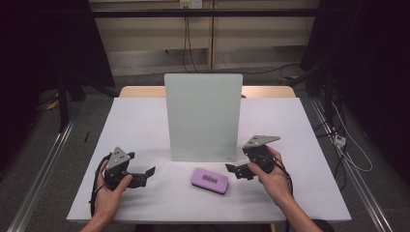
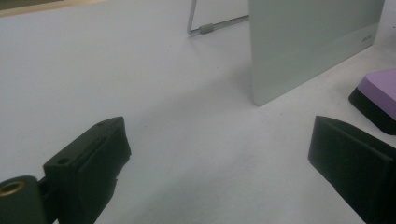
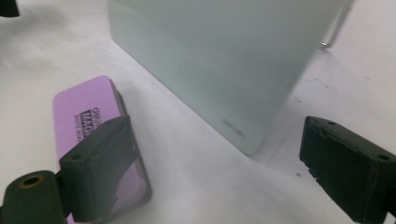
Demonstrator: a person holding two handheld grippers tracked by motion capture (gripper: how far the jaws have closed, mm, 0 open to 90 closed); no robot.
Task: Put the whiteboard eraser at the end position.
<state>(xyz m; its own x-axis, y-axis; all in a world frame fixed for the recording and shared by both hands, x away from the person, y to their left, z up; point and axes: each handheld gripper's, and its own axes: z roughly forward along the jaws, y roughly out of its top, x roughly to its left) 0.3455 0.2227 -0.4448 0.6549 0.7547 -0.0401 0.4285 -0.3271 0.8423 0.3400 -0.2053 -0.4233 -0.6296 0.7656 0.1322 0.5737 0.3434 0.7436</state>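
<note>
A pale frosted board (image 1: 203, 116) stands upright at the middle of the white table (image 1: 145, 121). In front of it a purple eraser (image 1: 210, 180) with a black base lies flat. My left gripper (image 1: 145, 176) is held low to the left of the eraser and points right. In the left gripper view this gripper (image 2: 219, 158) is open on bare table, with the board (image 2: 308, 42) and eraser (image 2: 380, 95) ahead to the right. My right gripper (image 1: 236, 171) sits just right of the eraser, pointing left. It is open (image 3: 219, 163), its left jaw over the eraser (image 3: 79, 116), near the board's corner (image 3: 224, 60).
A thin metal stand leg (image 2: 205, 28) props the board from behind. The wooden table edge (image 1: 140, 91) shows at the back. Cables (image 1: 350, 154) run along the floor to the right of the table, and metal rails (image 1: 43, 164) flank both sides.
</note>
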